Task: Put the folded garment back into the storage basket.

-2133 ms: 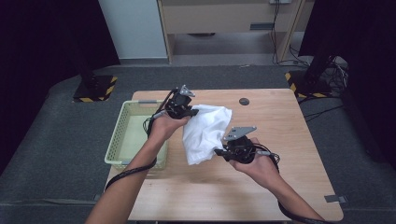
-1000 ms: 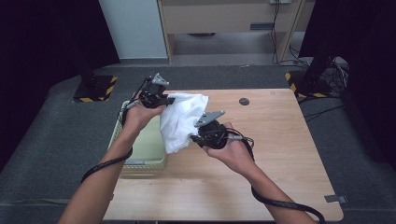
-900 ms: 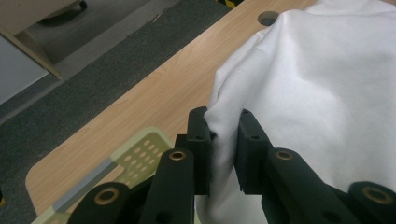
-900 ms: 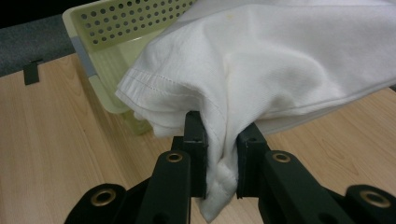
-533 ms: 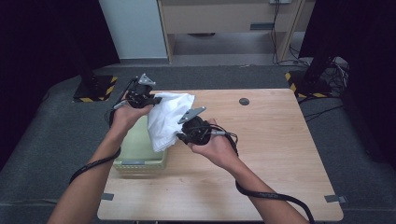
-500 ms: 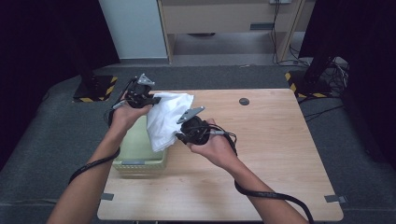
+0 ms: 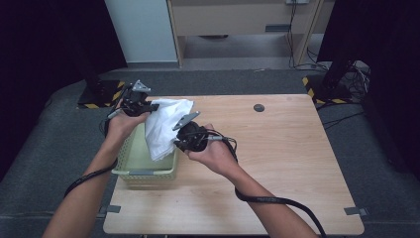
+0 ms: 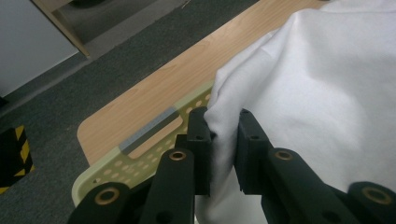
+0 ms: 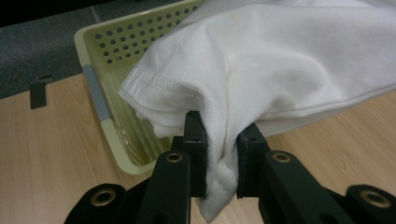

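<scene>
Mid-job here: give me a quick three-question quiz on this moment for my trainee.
1. True or false: both the left gripper and the right gripper are shut on the white cloth.
2. Multiple choice: what lies under the hanging cloth? A) a green perforated basket B) a metal tray C) a cardboard box
3. Short answer: what small dark thing lies on the wooden table towards its far edge?

Key:
1. True; in each gripper view the jaws pinch a fold of cloth.
2. A
3. A small dark round disc; what it is cannot be told.

Soft matt white cloth (image 7: 166, 124), perforated pale-green plastic basket (image 7: 130, 163), smooth light wooden table (image 7: 277, 148).
</scene>
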Motion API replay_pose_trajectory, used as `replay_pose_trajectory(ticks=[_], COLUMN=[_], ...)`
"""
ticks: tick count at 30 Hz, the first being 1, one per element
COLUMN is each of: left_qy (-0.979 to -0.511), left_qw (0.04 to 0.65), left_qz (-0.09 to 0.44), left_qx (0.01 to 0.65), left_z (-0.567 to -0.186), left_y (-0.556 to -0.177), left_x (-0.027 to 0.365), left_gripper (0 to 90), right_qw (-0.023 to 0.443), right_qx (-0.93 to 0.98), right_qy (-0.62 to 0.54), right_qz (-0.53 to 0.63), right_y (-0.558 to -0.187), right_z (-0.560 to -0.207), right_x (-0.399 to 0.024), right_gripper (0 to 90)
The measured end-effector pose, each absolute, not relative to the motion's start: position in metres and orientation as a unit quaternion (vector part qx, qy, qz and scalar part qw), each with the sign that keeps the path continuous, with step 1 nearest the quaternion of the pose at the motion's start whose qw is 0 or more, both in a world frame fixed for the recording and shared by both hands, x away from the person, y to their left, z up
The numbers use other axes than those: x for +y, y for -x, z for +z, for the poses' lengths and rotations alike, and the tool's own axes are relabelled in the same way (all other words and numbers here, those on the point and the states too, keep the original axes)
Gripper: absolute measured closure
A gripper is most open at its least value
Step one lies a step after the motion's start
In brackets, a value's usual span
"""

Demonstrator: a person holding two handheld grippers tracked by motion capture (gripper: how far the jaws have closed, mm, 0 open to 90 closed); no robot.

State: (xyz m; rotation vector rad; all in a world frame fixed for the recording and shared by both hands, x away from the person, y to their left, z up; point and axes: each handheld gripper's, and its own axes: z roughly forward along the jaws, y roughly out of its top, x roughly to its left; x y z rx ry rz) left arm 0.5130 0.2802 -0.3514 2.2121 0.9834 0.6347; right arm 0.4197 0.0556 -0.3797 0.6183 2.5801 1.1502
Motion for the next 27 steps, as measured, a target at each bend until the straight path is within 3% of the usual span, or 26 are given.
replay_pose_trajectory(ticks=[27], left_qy=[-0.832], left_qw=[0.294], left_qz=[0.253], left_qx=[0.397], left_z=[-0.375], left_y=[-0.513], left_x=[0.331], left_gripper=[78.6], right_qw=[0.115], right_qx=[0.893], right_qy=[-0.196], right_qz=[0.388], right_y=[-0.422], right_z=[-0.399], right_x=[0.109], right_gripper=[78.0])
